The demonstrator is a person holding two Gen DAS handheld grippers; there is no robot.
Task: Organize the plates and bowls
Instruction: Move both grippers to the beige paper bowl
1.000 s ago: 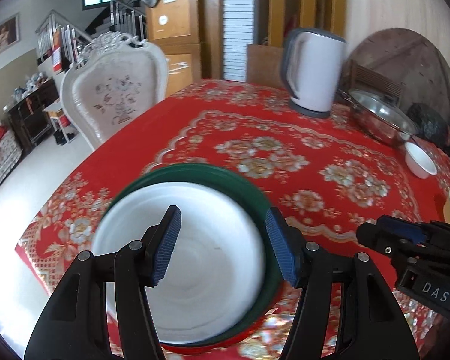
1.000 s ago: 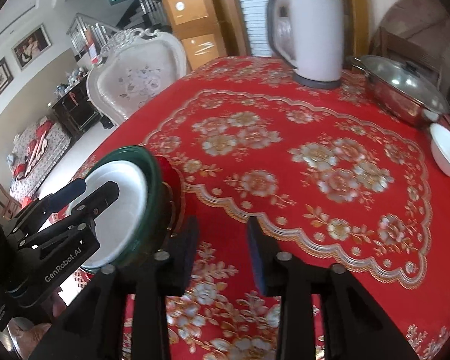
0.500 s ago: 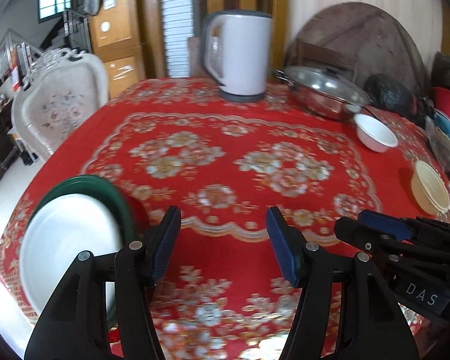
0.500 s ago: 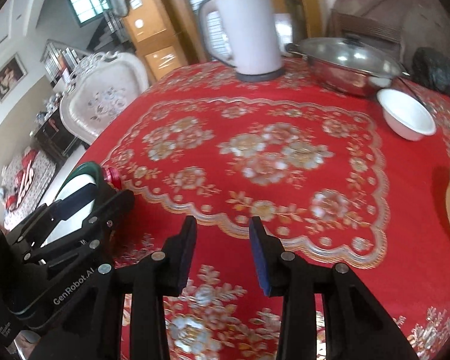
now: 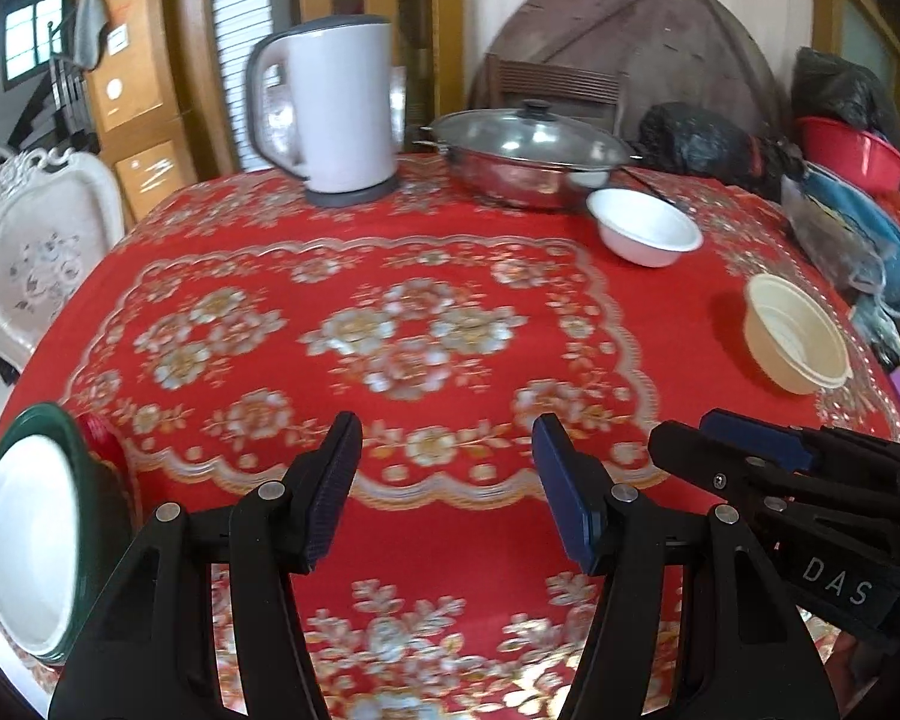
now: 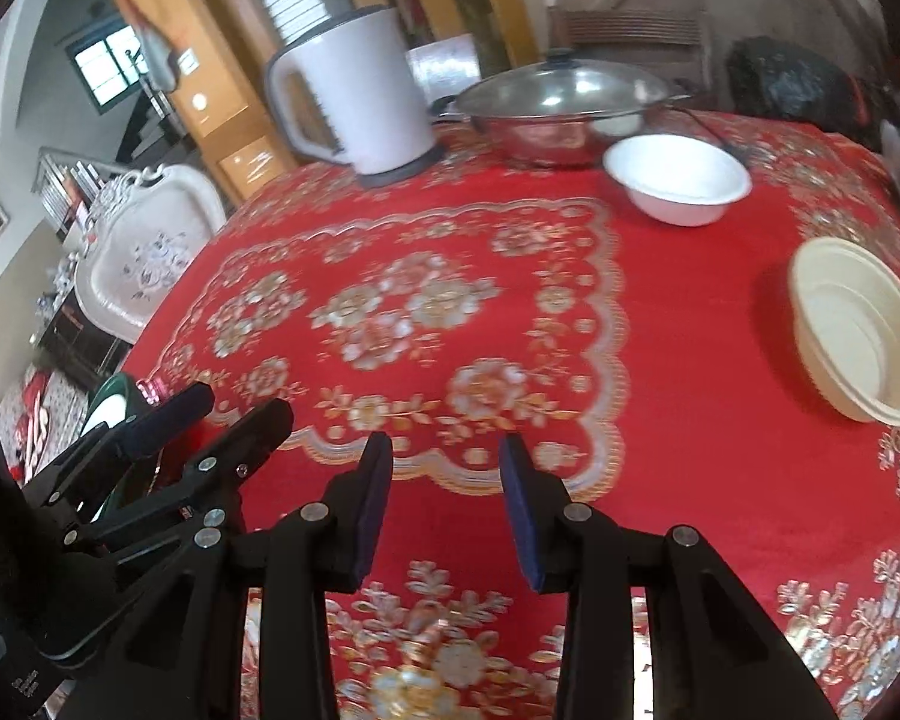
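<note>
A stack of plates (image 5: 30,540), white on green on red, lies at the table's near left edge; in the right wrist view only a sliver of the stack (image 6: 111,405) shows behind the left gripper. A white bowl (image 5: 645,225) (image 6: 678,186) sits at the far right beside the steel pot. A cream bowl (image 5: 795,333) (image 6: 864,330) rests nearer on the right. My left gripper (image 5: 447,492) hangs open over bare cloth with nothing between its fingers. My right gripper (image 6: 444,510) is open too, empty, beside the left one.
A white kettle (image 5: 336,114) and a lidded steel pot (image 5: 528,156) stand at the back of the red floral tablecloth (image 5: 420,330). Black bags and a red basin (image 5: 852,150) crowd the far right. A white chair (image 5: 30,258) stands left of the table.
Both grippers swung right, away from the plate stack, which slid to the left edge of view. The two bowls came into sight on the right. Jaw gaps stayed the same.
</note>
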